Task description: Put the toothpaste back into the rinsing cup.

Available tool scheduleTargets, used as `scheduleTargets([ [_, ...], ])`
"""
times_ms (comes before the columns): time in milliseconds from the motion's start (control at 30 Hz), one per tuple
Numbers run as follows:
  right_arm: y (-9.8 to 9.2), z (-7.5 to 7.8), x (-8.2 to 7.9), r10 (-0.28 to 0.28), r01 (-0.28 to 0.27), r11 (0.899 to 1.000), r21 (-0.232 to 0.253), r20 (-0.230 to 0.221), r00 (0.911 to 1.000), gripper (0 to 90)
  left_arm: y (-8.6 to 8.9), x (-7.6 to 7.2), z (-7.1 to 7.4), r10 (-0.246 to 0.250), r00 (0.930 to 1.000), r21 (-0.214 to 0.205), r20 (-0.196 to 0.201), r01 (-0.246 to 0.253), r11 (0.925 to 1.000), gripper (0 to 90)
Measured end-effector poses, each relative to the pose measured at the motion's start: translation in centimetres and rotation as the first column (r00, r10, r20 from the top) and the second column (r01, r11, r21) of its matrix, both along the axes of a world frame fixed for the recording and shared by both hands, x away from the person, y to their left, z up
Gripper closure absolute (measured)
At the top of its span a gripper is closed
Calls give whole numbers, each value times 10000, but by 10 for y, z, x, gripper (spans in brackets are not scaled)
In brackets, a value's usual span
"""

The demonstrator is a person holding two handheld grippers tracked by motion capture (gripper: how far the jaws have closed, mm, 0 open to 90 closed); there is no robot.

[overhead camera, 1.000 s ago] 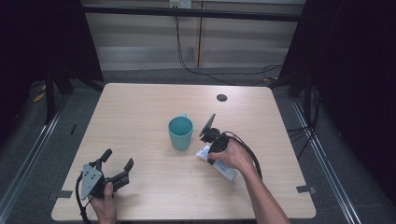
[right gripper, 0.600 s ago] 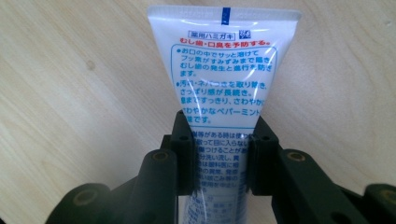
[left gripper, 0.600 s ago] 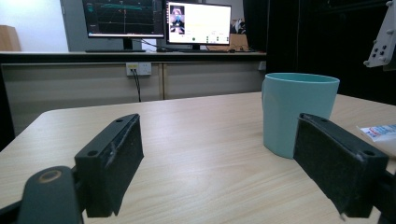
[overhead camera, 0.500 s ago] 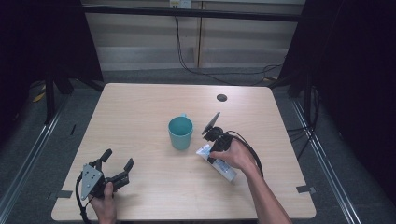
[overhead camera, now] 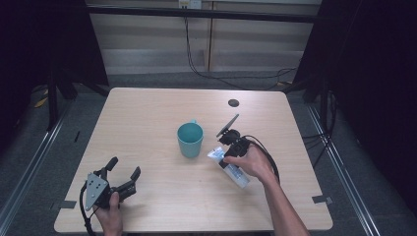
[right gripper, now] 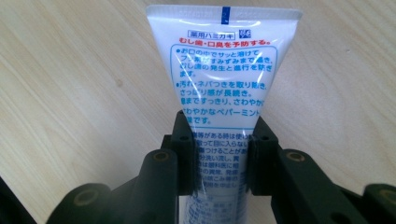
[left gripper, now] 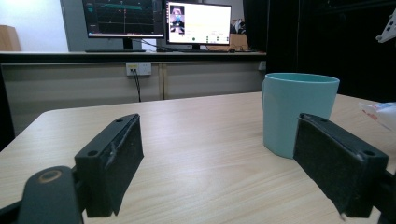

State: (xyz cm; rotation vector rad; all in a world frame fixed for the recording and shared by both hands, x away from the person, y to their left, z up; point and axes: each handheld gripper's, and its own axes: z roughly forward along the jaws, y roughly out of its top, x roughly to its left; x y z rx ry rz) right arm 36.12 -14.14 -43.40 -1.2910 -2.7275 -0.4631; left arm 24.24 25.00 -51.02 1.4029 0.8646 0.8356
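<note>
wooden table (overhead camera: 147,123) holds a teal cup (overhead camera: 190,139). right gripper (overhead camera: 227,156) pinches a tube (right gripper: 223,74) just right of it; left gripper (overhead camera: 120,174) rests spread. grasp looks done; next, lift and tip it into the cup.

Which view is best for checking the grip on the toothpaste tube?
Right gripper view: the toothpaste tube sits between the right gripper pads, label readable. High view shows the tube small, partly under the hand. Left gripper view catches just its white edge beside the cup.
</note>
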Motion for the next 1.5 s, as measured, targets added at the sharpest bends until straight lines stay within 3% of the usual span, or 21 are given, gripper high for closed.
scheduleTargets([
  [300, -9, 7, -6, -250, 219, 9962, 844, 353, 9991, 696, 0, 0, 0, 16, 10000, -39, 6, -16, 10000, 159],
  [367, -11, 9, -7, -267, 190, 9943, 1045, 725, 9970, 696, 0, 0, 0, 16, 10000, -40, 6, -16, 10000, 159],
  [767, -20, 18, -18, -830, 509, 9782, 2015, 1539, 9846, 695, 0, 0, 0, 16, 10000, 5, -4, -16, 10000, 160],
  [1000, -26, 21, -22, -1326, 800, 9648, 2504, 2006, 9707, 695, 0, 0, 0, 27, 10000, -7, -1, -27, 10000, 160],
  [1033, -27, 23, -22, -1291, 764, 9640, 2546, 1974, 9718, 695, 0, 0, 0, 29, 10000, -34, 4, -29, 10000, 159],
  [1267, -31, 26, -26, -1632, 820, 9513, 2970, 2600, 9517, 696, 0, 0, 0, 26, 10000, -26, -1, -26, 10000, 160],
  [1433, -34, 26, -28, -1785, 713, 9330, 3529, 2814, 9428, 695, 0, 0, 0, 30, 10000, -33, -2, -30, 10000, 160],
  [1500, -35, 26, -29, -1920, 785, 9301, 3588, 2929, 9367, 695, 0, 0, 0, 28, 10000, -1, -5, -28, 10000, 160],
])
